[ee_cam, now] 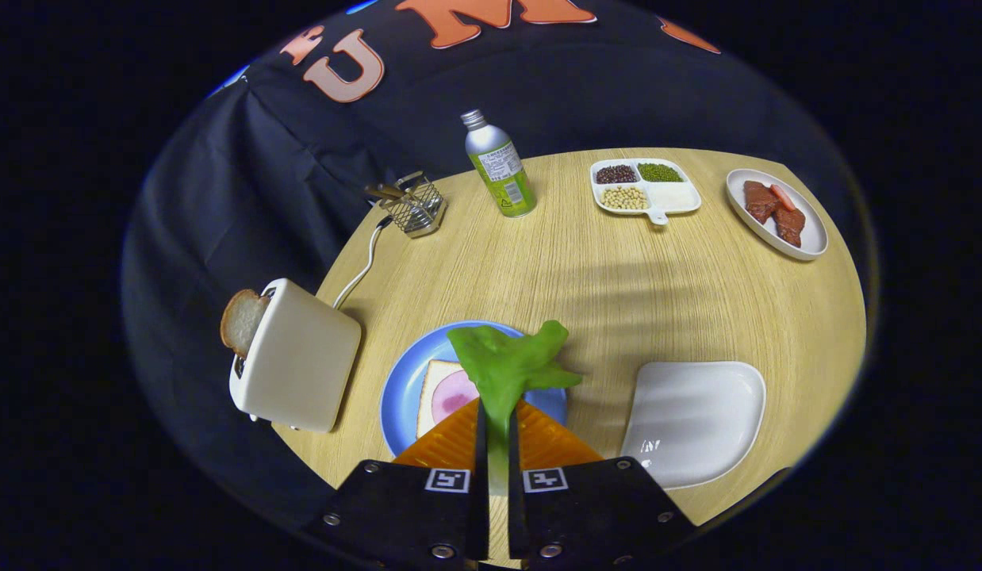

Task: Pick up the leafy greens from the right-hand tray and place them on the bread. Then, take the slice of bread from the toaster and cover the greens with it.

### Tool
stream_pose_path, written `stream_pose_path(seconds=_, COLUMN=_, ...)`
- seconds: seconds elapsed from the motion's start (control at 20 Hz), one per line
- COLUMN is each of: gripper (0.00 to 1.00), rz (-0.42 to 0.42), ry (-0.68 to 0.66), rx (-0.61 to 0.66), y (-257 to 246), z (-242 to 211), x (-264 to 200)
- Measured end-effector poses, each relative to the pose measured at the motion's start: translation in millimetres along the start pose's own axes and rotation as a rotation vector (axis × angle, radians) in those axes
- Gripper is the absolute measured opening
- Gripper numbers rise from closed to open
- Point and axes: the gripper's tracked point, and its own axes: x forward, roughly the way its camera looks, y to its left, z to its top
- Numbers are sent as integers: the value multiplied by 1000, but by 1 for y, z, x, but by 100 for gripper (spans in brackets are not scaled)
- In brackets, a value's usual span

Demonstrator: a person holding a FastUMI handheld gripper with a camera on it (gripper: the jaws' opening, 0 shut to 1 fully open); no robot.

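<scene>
While the gripper [493, 408] pinches the greens [511, 366] by the stem, both fingers closed on it, the leaf hangs over the blue plate [402, 379] above the bread [439, 392]. I'd lower it centred on the slice before letting go (leaf flops rightward). Toaster [297, 357] stands close left; the white tray [693, 416] lies right, with open table beyond.

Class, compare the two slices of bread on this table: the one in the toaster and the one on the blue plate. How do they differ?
The bread in the toaster stands on edge, bare, poking out of the slot. The bread on the blue plate lies flat, topped with a pink slice, partly hidden by the leafy greens that the gripper is shut on. Both look like light sliced bread.
</scene>
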Motion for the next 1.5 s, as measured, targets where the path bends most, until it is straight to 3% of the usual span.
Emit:
stream_pose_path(seconds=0.4, gripper=13, rz=16, ry=10, rx=-45, y=27, z=-4, x=22)
stream_pose_path(seconds=0.7, gripper=20, rz=-35, ry=18, rx=-112, y=38, z=-8, x=39)
stream_pose_path(seconds=0.8, gripper=24, rz=-59, ry=21, rx=-136, y=37, z=-9, x=40)
stream_pose_path(seconds=1.05, gripper=49, rz=-93, ry=3, rx=-163, y=41, z=-7, x=38)
stream_pose_path(seconds=1.5, gripper=72, rz=-80, ry=-71, rx=-192, y=93, z=23, x=-3)
